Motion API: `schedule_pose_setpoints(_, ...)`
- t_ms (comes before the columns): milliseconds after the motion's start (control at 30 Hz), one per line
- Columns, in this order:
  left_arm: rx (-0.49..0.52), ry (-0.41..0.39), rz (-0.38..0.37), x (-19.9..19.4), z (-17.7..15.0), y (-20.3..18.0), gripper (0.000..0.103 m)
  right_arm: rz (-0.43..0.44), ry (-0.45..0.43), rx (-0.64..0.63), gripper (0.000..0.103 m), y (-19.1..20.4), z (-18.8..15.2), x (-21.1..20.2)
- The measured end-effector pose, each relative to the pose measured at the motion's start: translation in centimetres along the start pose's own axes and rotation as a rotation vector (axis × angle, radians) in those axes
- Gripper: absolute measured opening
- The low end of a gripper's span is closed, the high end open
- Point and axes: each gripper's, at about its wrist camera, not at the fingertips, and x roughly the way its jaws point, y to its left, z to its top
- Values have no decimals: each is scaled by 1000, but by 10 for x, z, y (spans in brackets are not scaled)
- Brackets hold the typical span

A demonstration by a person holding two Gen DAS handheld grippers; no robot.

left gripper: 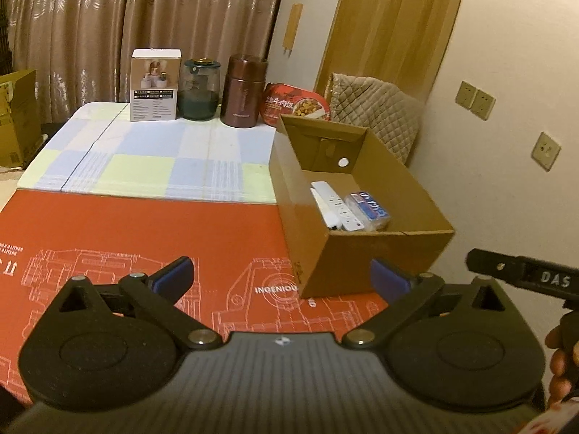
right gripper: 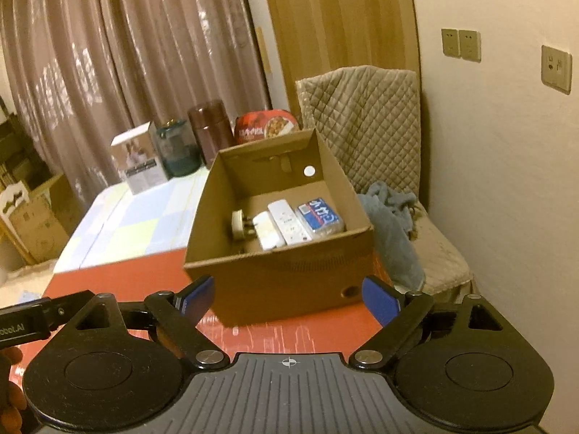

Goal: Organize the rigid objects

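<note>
An open cardboard box [left gripper: 362, 253] [right gripper: 275, 282] stands on the red mat. Inside lie a white power strip [left gripper: 338, 209] [right gripper: 289, 222], a blue-and-white packet [left gripper: 369, 206] [right gripper: 320, 217] and a white plug adapter [right gripper: 266, 231]. At the table's far edge stand a white carton [left gripper: 155, 85] [right gripper: 135, 161], a dark glass jar [left gripper: 199, 88] [right gripper: 179, 152], a brown flask [left gripper: 242, 90] [right gripper: 211, 130] and a red food bowl [left gripper: 295, 103] [right gripper: 266, 124]. My left gripper [left gripper: 280, 276] is open and empty over the mat, left of the box. My right gripper [right gripper: 287, 298] is open and empty in front of the box.
A red mat [left gripper: 126, 238] covers the near table; a checked cloth [left gripper: 163, 159] covers the far part. A chair with a quilted cover [right gripper: 362, 123] and a grey towel [right gripper: 394, 224] stands right of the box. Cardboard cartons [left gripper: 14, 119] stand on the floor at left.
</note>
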Motion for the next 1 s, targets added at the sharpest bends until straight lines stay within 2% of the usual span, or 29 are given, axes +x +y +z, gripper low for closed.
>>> schedule_pose_setpoints(400,31,-5,6,-48,-20,-15,102,23,27,-60,86,20,-20,-44)
schedule_pose_setpoints(1000,55,-2,29,-70,-34,-23,102,29,28,-125,86,32,-32,-76)
